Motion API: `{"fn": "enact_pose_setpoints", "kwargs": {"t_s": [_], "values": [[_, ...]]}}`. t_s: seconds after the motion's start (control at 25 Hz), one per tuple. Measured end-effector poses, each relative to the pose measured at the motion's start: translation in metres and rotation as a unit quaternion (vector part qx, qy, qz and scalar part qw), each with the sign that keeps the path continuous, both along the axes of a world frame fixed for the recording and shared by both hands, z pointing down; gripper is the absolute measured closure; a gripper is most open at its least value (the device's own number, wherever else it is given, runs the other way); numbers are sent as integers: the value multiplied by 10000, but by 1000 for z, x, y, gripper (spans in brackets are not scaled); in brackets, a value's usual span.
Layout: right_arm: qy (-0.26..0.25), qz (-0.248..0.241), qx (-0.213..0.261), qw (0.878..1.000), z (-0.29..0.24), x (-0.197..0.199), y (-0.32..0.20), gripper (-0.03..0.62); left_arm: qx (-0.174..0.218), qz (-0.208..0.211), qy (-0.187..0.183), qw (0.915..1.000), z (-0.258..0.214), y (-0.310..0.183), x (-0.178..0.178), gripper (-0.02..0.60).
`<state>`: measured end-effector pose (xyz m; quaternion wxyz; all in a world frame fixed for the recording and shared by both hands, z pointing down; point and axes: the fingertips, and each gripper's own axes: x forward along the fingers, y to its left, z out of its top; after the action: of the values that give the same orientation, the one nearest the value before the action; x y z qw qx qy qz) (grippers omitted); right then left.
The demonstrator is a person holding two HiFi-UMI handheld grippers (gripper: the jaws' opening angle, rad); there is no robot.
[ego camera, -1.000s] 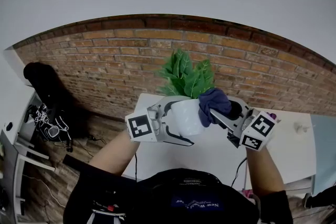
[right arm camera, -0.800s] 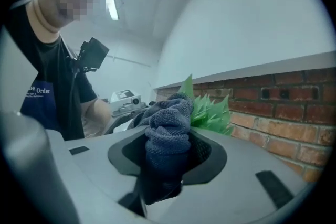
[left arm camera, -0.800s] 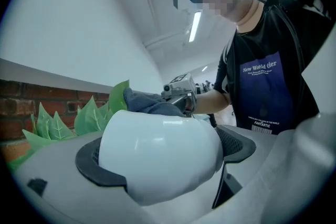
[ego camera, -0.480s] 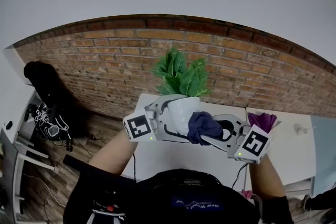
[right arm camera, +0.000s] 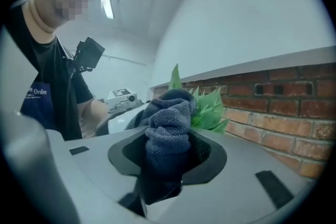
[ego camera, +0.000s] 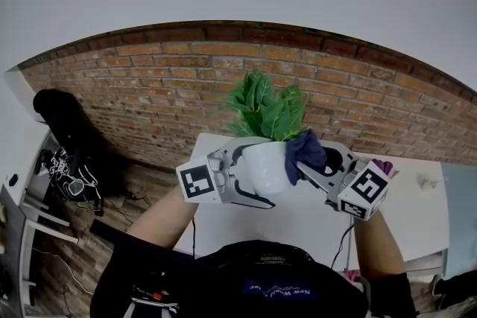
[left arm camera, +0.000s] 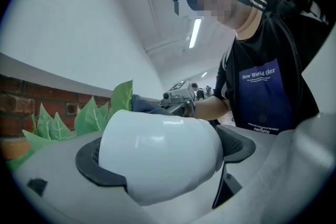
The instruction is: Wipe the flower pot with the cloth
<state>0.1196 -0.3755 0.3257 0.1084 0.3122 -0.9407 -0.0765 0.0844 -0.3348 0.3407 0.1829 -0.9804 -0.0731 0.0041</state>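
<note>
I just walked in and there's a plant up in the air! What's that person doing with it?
A person is cleaning a flower pot using two handheld grippers. The left gripper is clamped around the white flower pot, which has a green leafy plant in it, and holds it above the white table. The right gripper pinches a dark blue cloth and presses it against the pot's side near the rim.

flower pot (left arm camera: 157, 155): smooth glossy white glaze | cloth (right arm camera: 168, 128): dark blue looped terry, matt, nubby | right gripper (right arm camera: 168, 157): matt grey plastic shell, black dimpled pads (right arm camera: 208, 152) | wall (ego camera: 149, 86): rough red brick
</note>
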Motion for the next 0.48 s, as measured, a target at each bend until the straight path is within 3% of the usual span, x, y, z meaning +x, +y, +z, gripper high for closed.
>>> {"fn": "enact_pose_setpoints", "kwargs": {"t_s": [0.24, 0.4, 0.48], "values": [[9, -743, -173, 9971, 20, -7, 39, 459, 6, -312, -38, 9995, 6, -6, 4, 28], [403, -1286, -190, 9907, 42, -16, 65, 459, -85, -458, -7, 9989, 10, -10, 4, 28], [41, -1230, -231, 9921, 37, -7, 63, 459, -178, -426, 68, 9989, 9, -8, 4, 28]]}}
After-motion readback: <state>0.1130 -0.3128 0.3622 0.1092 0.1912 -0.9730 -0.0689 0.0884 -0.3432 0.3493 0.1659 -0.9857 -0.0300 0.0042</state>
